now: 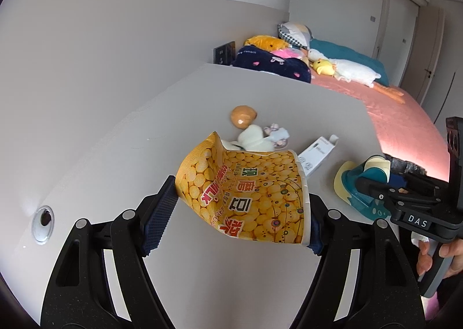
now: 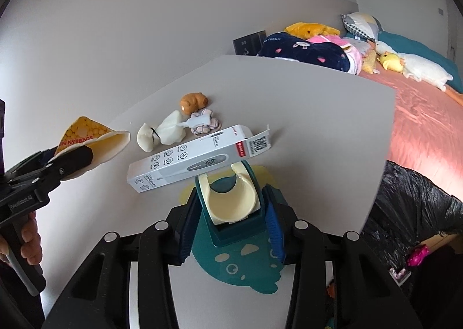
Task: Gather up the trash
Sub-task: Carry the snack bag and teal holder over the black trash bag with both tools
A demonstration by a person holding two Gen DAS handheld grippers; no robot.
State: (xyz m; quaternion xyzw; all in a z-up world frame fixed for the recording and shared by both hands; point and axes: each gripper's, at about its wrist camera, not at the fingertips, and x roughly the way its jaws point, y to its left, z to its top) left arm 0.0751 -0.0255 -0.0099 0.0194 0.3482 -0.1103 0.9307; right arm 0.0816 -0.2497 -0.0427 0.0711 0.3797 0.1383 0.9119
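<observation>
Trash lies across the grey table [image 2: 289, 114]: at left the left gripper [image 1: 243, 207] pinches a crumpled yellow cup [image 1: 249, 184] printed "SOYBEAN MILK" clear of the tabletop, while the right gripper [image 2: 230, 221] has its jaws pressed on a teal-and-cream holder [image 2: 231, 204] standing on the table near its front edge. Only the right wrist view shows the thermometer box [image 2: 196, 158] whole (its display drawing reads 36.8), with bare tabletop to its right and a black bag [image 2: 416, 204] off the right edge.
</observation>
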